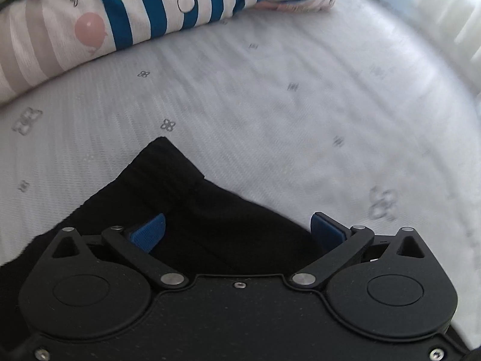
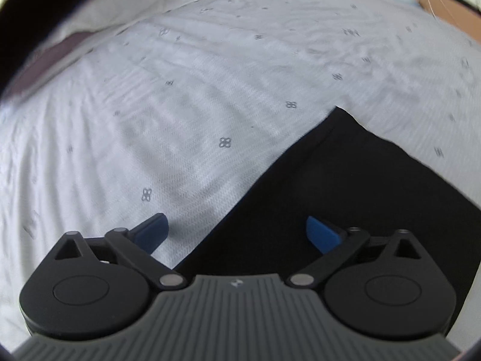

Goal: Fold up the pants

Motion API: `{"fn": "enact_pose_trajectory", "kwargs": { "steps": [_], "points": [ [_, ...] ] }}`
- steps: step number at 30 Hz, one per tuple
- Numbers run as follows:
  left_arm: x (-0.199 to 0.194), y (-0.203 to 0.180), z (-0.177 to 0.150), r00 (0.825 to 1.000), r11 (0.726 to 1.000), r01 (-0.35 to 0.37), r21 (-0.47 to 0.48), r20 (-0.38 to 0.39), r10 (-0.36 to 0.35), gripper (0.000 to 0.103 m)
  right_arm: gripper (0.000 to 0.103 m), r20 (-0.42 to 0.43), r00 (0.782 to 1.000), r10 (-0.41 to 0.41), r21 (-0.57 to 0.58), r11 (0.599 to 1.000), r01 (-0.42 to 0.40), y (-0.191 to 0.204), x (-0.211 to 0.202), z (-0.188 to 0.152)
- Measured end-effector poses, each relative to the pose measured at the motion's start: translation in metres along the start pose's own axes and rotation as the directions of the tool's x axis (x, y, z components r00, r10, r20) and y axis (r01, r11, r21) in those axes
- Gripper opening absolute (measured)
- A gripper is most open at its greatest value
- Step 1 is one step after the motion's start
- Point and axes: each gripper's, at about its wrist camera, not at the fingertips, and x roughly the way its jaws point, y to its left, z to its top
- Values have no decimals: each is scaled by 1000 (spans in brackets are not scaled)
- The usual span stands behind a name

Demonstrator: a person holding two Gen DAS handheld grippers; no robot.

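Black pants (image 1: 192, 210) lie flat on the white patterned mattress (image 1: 270, 114), right under both tools. Left gripper (image 1: 237, 228): jaws wide apart, nothing pinched, a ribbed end of the pants under and between its blue pads (image 1: 150, 231). Right gripper (image 2: 237, 231): jaws wide apart, straddling a straight edge of the pants that runs diagonally away toward the upper right. Striped pillow (image 1: 135, 9) along the mattress's far edge. No readable writing.
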Motion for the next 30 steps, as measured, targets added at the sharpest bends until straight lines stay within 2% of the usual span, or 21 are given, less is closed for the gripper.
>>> {"fn": "enact_pose_trajectory", "kwargs": {
  "steps": [1,2,3,4,5,6,7,10,14,17,22,26,30],
  "points": [
    [2,-8,-2,999,999,-43,27,0,43,98,96,11,1000,-12,-25,1000,12,4,0,-3],
    [3,-15,-5,996,994,-94,53,13,93,89,86,27,1000,-5,-42,999,6,5,-3,-6],
    [2,-20,-9,991,990,-126,60,44,123,84,70,42,999,7,-51,999,-4,6,-7,-7],
    [-2,-19,-12,993,993,-107,53,64,104,54,58,56,998,-6,-53,999,9,5,-13,-6],
    [-7,-17,-14,995,998,-58,34,88,55,20,15,66,998,-22,-44,999,25,2,-18,-5],
    [-12,-14,-16,994,999,-33,5,101,32,7,3,63,998,-5,-14,1000,6,-5,-23,-3],
    [-15,-10,-17,995,1000,-16,-26,97,19,2,3,54,998,31,27,999,-33,-16,-26,0],
    [-23,6,-21,996,997,23,-73,90,-17,1,2,51,993,105,116,987,-110,-45,-38,5],
    [-46,22,-23,989,995,80,-56,128,-73,0,2,121,977,175,106,976,-188,-74,-77,5],
    [-72,30,-25,980,992,121,-35,166,-113,0,2,181,954,239,83,963,-257,-100,-115,4],
    [-117,53,-39,961,984,175,16,213,-175,0,2,227,911,345,106,921,-375,-170,-172,-9],
    [-150,96,-70,944,972,232,42,229,-236,0,2,250,883,396,92,899,-429,-237,-211,-50],
    [-172,152,-110,937,967,251,47,239,-255,0,2,219,884,414,132,885,-447,-307,-229,-105]
  ]
}}
